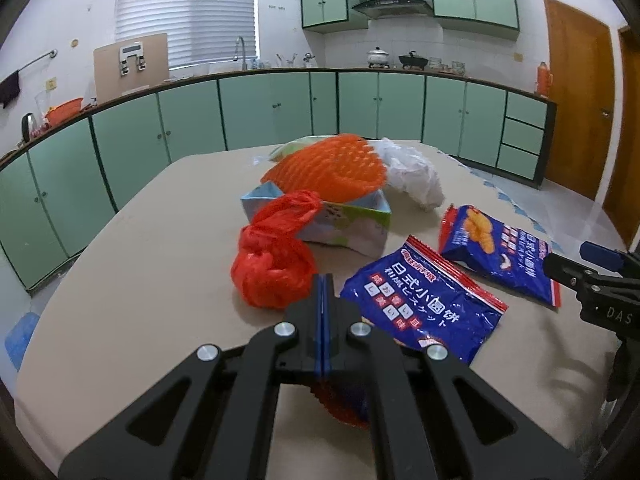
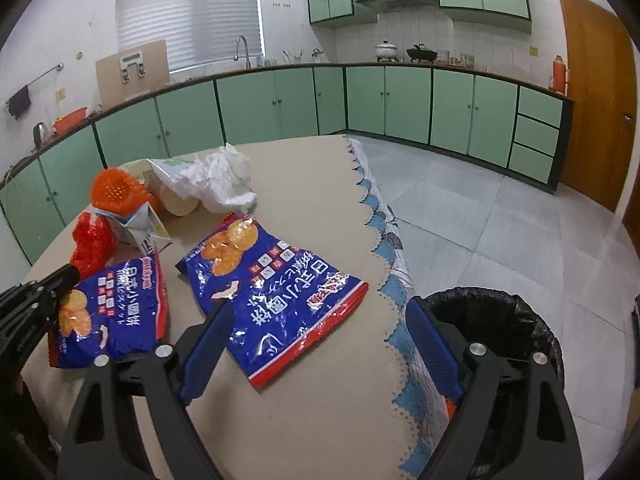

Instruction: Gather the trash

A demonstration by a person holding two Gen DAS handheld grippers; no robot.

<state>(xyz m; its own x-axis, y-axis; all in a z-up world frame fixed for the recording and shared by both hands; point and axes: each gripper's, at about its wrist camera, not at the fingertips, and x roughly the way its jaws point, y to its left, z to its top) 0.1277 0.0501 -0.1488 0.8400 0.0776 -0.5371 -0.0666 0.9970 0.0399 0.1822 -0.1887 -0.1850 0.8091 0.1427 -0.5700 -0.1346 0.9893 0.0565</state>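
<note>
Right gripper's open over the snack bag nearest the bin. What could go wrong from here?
1. The right gripper is open above a flat blue snack bag; the fingers may slide over the foil without pinching it.
2. The bag lies close to the table edge, so a push could send it to the floor, missing the bin.
3. The left gripper, shut, sits by the second snack bag; the arms could collide.

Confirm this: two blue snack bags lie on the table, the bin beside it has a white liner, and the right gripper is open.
Not quite. The bin has a black liner, as the right wrist view shows. The two blue snack bags do lie on the table, and the right gripper is open.
</note>
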